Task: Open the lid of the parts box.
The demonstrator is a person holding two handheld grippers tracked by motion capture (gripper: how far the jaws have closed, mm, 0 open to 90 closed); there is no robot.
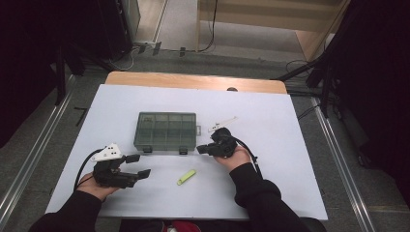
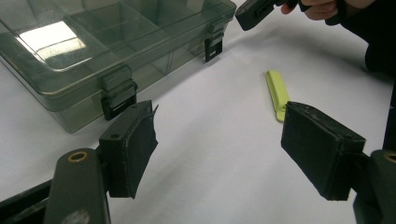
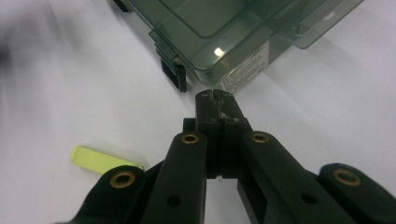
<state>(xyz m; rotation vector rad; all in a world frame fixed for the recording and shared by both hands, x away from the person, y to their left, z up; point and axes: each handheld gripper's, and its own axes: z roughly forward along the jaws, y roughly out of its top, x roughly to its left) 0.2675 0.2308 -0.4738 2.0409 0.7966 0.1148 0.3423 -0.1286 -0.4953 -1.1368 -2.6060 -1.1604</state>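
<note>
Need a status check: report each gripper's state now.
Left gripper: open, holding nothing.
Right gripper: shut, nothing between its jaws, close to the organizer box.

A: What covers the table?
B: A white sheet (image 1: 290, 125); a strip of the wooden tabletop (image 1: 193, 81) shows along its far edge.
A: And around it?
B: Grey floor (image 1: 232, 63), a metal rail (image 1: 34, 159) on each side, and black curtains (image 1: 29, 58).
A: Farther back?
B: A black cable (image 1: 212, 29) hanging by a pale wooden ledge (image 1: 270, 17), and a power strip (image 1: 147, 47) on the floor
</note>
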